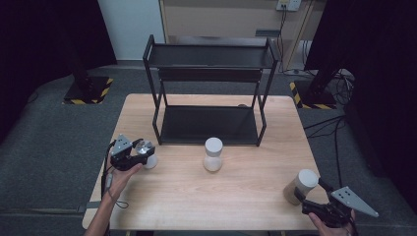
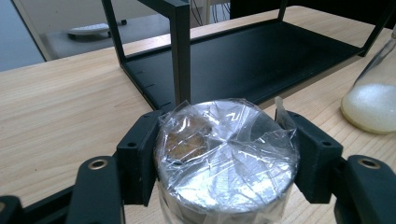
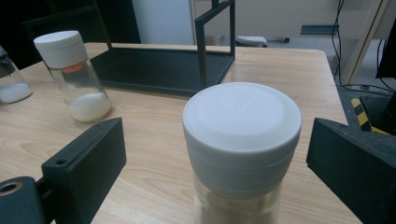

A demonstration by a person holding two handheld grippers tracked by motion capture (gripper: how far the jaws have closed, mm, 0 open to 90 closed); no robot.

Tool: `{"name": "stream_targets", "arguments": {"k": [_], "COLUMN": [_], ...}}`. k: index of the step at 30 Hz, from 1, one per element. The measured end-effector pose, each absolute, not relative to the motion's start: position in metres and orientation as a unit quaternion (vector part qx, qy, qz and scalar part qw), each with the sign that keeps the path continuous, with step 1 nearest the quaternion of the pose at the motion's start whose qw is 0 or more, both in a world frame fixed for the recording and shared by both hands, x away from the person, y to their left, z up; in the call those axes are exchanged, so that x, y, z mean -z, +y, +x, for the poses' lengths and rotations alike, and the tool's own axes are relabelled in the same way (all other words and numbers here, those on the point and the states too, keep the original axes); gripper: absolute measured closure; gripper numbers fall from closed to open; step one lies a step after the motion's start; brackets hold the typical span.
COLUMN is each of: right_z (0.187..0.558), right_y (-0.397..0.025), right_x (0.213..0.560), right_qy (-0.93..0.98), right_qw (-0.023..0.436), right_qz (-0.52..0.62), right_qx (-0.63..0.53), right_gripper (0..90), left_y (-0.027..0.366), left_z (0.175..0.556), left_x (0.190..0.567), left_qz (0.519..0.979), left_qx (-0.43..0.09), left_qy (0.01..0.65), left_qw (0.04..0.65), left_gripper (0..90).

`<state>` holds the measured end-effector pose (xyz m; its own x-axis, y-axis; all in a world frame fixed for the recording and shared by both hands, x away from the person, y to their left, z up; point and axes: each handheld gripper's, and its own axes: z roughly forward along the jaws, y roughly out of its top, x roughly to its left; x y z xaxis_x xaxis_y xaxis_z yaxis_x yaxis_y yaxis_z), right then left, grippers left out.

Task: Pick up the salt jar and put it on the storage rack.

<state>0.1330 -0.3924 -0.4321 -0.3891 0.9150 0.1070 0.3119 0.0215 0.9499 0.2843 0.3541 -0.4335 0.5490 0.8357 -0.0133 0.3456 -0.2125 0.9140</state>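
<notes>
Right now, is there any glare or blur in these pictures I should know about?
Left gripper view: glare on the foil-topped jar between the left gripper jaws. Right gripper view: the white-capped jar and jaws are slightly soft. High view: the room edges are dark, the table evenly lit.

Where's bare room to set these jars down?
The black metal rack's lower shelf lies bare, and so does its top shelf. Open wood lies along the table's near edge, between the foil-topped jar in the left gripper and the white-capped jar at the right gripper. Crowded around the middle white-capped bottle.
</notes>
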Motion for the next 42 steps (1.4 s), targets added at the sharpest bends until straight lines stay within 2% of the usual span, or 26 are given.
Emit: {"name": "stream_targets", "arguments": {"k": [21, 42], "right_z": [0.133, 0.135], "right_y": [-0.392, -0.392], "right_x": [0.432, 0.433], "right_qy": [0.653, 0.648], "right_qw": [0.291, 0.291], "right_qz": [0.469, 0.478], "right_qx": [-0.519, -0.517], "right_gripper": [4.7, 3.0], "left_y": [0.337, 0.307], "left_z": [0.289, 0.311], "left_x": [0.41, 0.38], "left_qz": [0.766, 0.784], "left_qx": [-0.224, -0.208], "left_qy": [0.352, 0.313], "left_qw": [0.488, 0.494], "left_gripper": [34.3, 34.4]}}
